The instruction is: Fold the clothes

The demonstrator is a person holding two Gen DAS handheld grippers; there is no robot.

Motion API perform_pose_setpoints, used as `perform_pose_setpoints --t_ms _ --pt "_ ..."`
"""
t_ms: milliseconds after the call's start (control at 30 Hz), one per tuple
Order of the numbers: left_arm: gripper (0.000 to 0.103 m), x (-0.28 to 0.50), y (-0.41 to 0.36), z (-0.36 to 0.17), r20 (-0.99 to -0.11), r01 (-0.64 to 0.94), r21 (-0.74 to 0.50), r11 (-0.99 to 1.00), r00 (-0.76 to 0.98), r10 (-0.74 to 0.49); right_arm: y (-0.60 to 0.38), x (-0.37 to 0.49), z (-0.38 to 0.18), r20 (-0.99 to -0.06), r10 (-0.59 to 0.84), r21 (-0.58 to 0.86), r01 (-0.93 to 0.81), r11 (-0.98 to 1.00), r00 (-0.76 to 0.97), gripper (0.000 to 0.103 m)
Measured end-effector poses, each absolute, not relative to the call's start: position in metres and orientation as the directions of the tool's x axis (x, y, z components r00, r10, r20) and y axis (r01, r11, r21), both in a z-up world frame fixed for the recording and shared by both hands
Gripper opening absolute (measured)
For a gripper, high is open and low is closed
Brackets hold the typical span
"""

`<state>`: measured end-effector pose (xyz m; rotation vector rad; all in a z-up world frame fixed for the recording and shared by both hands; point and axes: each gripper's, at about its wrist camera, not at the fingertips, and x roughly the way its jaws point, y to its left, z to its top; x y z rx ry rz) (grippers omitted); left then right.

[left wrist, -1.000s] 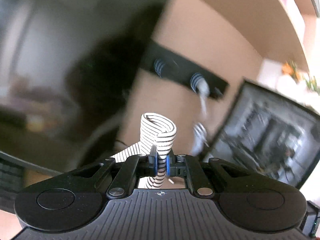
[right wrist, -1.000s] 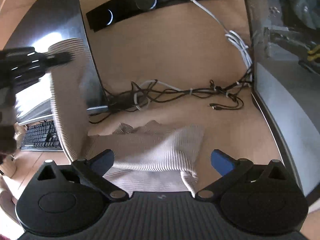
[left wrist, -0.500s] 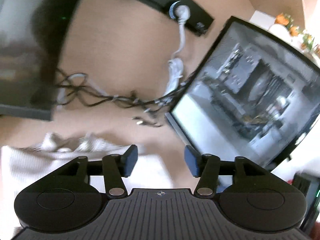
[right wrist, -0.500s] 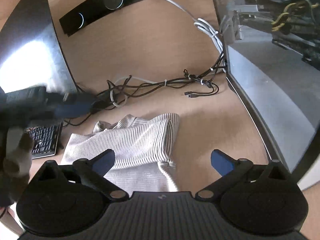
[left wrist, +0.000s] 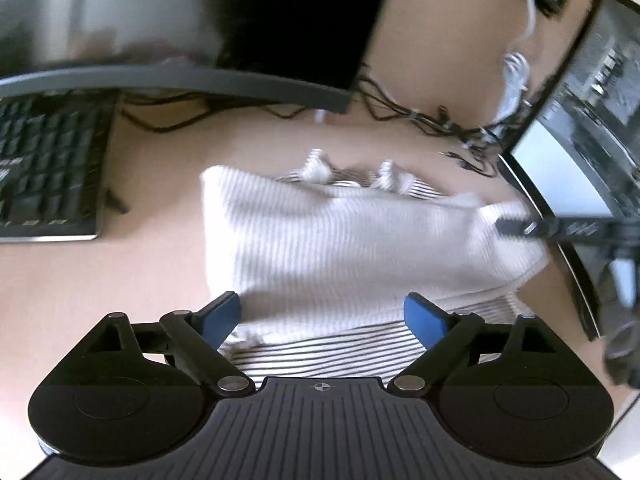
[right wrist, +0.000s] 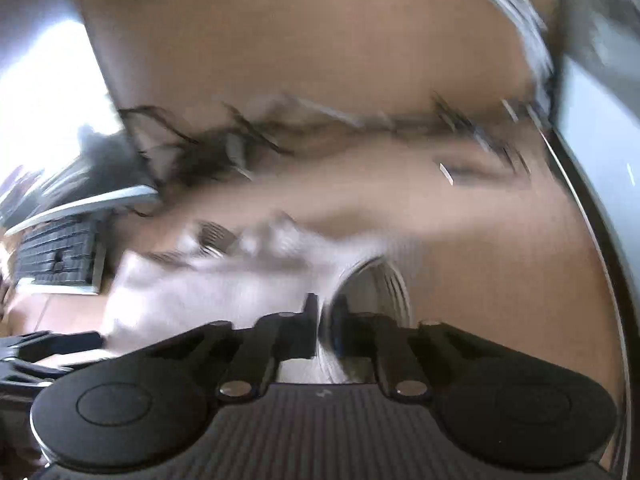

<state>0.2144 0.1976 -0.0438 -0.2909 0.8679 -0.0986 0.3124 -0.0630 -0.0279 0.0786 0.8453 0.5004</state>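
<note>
- Two tongs work one striped garment [left wrist: 344,240] lying part-folded on the desk [left wrist: 152,264] between keyboard [left wrist: 44,168] and computer case [left wrist: 576,128].
- Left tongs [left wrist: 322,314] gape over its near edge, gripping nothing; right tongs [right wrist: 326,320] pinch its right fold.
- Best practice: draw that fold across evenly, low over the desk.
- Earlier, the left tongs pinched the cloth aloft while the right stood wide.
</note>
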Motion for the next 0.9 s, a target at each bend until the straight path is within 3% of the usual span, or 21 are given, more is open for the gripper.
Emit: perform_pose_setpoints --t_ms 100,267,433,533,600,733,800,900 --pt "0.094 0.216 0.207 -0.044 -0.738 -0.063 -0.283 0.957 0.652 -0.175 -0.055 0.313 0.009 -0.629 0.488 0.224 -0.460 0.859 0.605 0.004" --pt "0.095 0.221 0.216 -0.043 -0.750 -0.104 -0.235 0.966 0.652 -0.112 -0.069 0.319 -0.003 -0.648 0.450 0.205 -0.428 0.880 0.615 0.004" --pt "0.096 0.225 0.211 -0.029 -0.709 -0.038 -0.323 0.946 0.672 -0.215 -0.077 0.322 -0.070 -0.720 0.387 0.179 -0.385 0.906 0.576 0.006" --pt "0.098 0.236 0.201 -0.025 -0.683 0.018 -0.370 0.929 0.673 -0.285 -0.078 0.322 -0.070 -0.709 0.394 0.164 -0.406 0.899 0.586 0.007" --pt "0.098 0.246 0.196 -0.027 -0.670 0.047 -0.390 0.920 0.670 -0.319 -0.077 0.321 -0.056 -0.692 0.365 0.125 -0.395 0.910 0.623 0.021" --pt "0.098 0.267 0.193 -0.043 -0.681 0.034 -0.394 0.918 0.660 -0.317 -0.073 0.312 -0.022 -0.619 0.399 0.112 -0.427 0.897 0.676 0.023" --pt "0.098 0.276 0.198 -0.055 -0.693 0.004 -0.405 0.914 0.651 -0.310 -0.068 0.319 -0.028 -0.644 0.433 0.167 -0.437 0.884 0.631 0.034" --pt "0.098 0.277 0.208 -0.061 -0.666 0.011 -0.439 0.898 0.667 -0.334 -0.061 0.331 -0.048 -0.706 0.448 0.229 -0.422 0.877 0.549 0.035"
